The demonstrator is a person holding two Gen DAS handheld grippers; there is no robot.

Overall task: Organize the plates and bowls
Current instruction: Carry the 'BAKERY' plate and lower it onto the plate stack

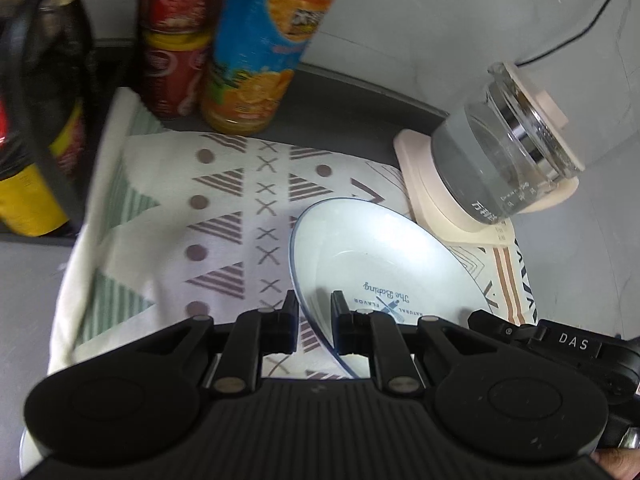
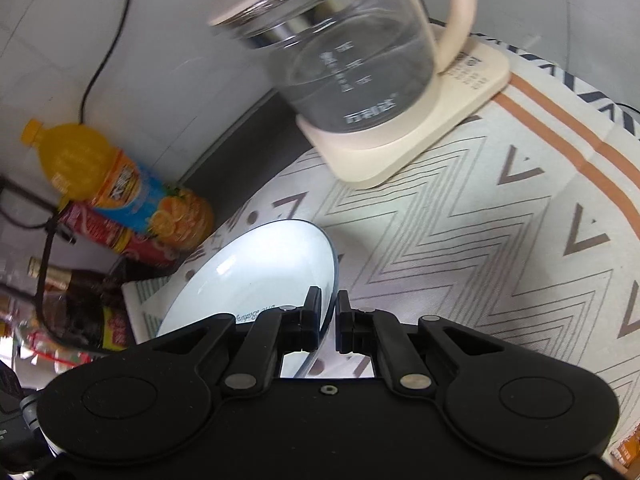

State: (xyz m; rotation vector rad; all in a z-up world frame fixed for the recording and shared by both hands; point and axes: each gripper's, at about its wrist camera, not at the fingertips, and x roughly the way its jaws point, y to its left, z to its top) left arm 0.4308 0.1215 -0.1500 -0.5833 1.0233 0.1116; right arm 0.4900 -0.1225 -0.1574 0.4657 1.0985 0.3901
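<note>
Together, the left gripper (image 1: 314,312) and right gripper (image 2: 329,312) each pinch opposite rim edges of a white plate (image 1: 372,252), tilted above the patterned cloth (image 1: 168,216) near a glass kettle (image 1: 504,160).

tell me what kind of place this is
Likely a home kitchen or dining table: a glass electric kettle on its base, an orange juice bottle, and a patterned tablecloth beneath a white plate.

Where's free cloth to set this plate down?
The plate, its rim between the jaws of both grippers, has open zigzag cloth to its right, in front of the kettle base. The triangle-print cloth before the bottles is also bare. Crowded by the bottles and the kettle.
</note>
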